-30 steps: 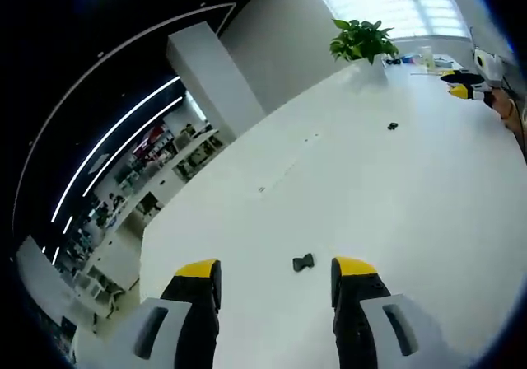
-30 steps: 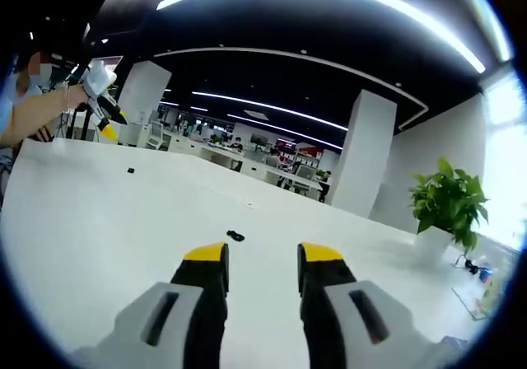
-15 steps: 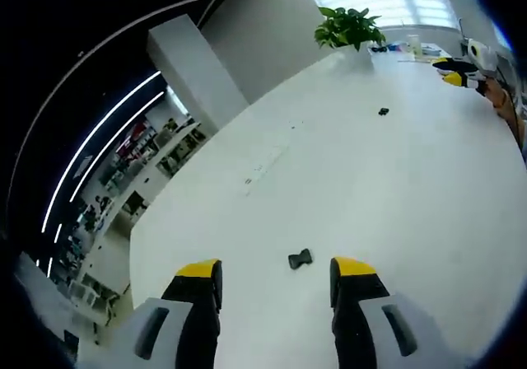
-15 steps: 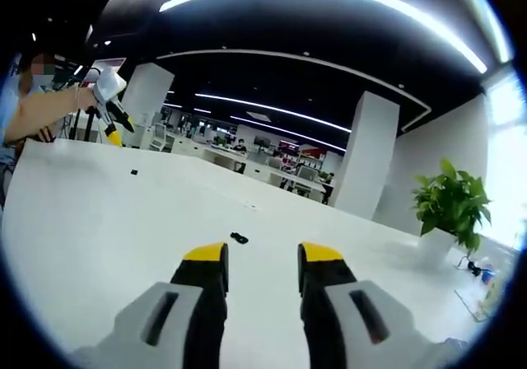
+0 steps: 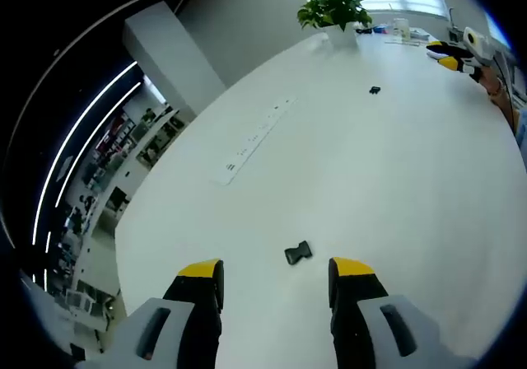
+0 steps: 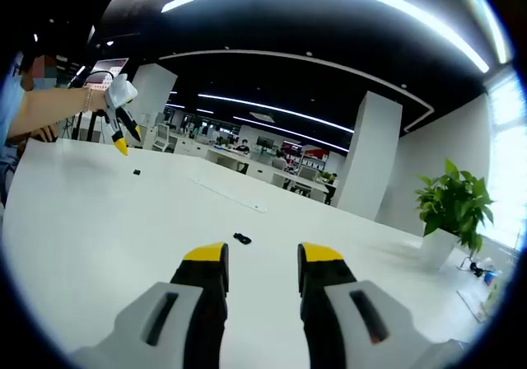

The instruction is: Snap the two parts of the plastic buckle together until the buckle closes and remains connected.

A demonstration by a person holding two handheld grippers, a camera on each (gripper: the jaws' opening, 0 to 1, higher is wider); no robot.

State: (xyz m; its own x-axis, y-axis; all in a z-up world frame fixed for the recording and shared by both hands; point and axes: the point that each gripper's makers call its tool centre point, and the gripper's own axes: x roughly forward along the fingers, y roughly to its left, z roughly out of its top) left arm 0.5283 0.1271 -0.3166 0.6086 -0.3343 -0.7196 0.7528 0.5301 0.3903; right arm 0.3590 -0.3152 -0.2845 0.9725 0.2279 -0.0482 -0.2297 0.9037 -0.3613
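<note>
One black buckle part lies flat on the white surface, just beyond the spread yellow-tipped jaws of the left hand-held gripper, which holds nothing. The other buckle part lies far across the surface, well apart from the first; in the right gripper view it sits just beyond the right hand-held gripper, jaws apart and empty. A potted plant stands at the far edge.
</note>
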